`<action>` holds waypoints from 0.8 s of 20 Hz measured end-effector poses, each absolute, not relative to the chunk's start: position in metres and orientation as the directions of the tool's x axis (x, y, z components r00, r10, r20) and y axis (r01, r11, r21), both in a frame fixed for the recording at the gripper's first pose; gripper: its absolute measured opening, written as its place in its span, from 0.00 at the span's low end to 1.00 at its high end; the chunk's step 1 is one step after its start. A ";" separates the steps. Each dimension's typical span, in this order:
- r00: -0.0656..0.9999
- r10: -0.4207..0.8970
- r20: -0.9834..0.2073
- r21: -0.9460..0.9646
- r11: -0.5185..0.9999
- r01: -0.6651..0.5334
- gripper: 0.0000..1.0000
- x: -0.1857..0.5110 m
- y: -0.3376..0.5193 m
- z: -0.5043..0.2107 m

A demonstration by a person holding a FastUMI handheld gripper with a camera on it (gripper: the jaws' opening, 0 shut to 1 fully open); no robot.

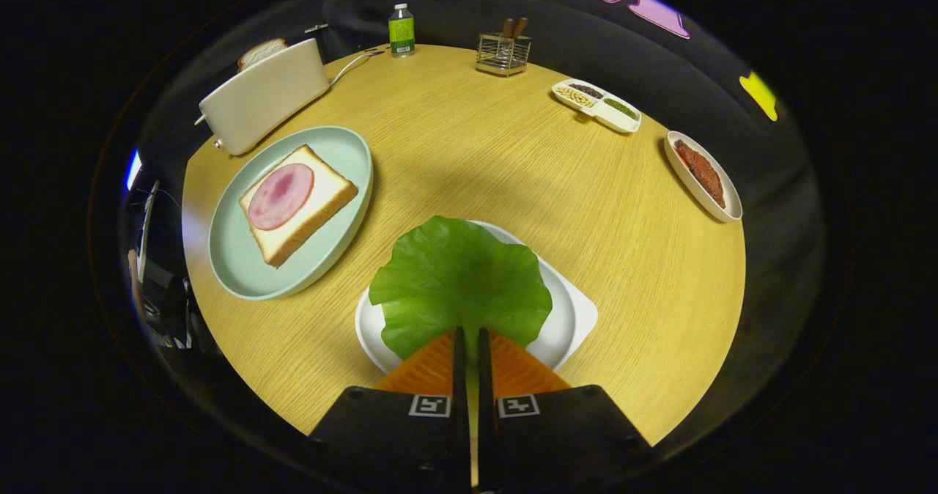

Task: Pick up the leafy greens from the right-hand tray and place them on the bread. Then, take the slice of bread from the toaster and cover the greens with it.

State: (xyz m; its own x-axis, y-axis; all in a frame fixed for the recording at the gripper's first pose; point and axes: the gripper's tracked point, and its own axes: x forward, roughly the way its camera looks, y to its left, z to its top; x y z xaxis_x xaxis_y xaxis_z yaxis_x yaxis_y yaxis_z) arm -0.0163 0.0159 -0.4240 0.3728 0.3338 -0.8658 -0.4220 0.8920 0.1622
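A green lettuce leaf (459, 281) stands up from the white tray (575, 318) just ahead of my fingers. My gripper (469, 336) is shut on the leaf's near edge, with both fingers pressed together on it. To the left, a pale green plate (242, 263) holds a slice of bread (311, 212) topped with a round of ham (281, 195). Beyond that plate stands a cream toaster (264, 105) with a slice of bread (260, 52) poking out of its top.
On the round wooden table (513, 179) are a green bottle (401, 31), a wire rack (503, 53), a divided dish of beans (597, 104) and an oval dish of red meat (703, 175) at the far right. The toaster's cord (355, 61) runs toward the bottle.
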 end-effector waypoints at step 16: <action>0.556 0.477 -0.681 0.233 0.861 -0.452 0.08 0.011 0.075 -0.259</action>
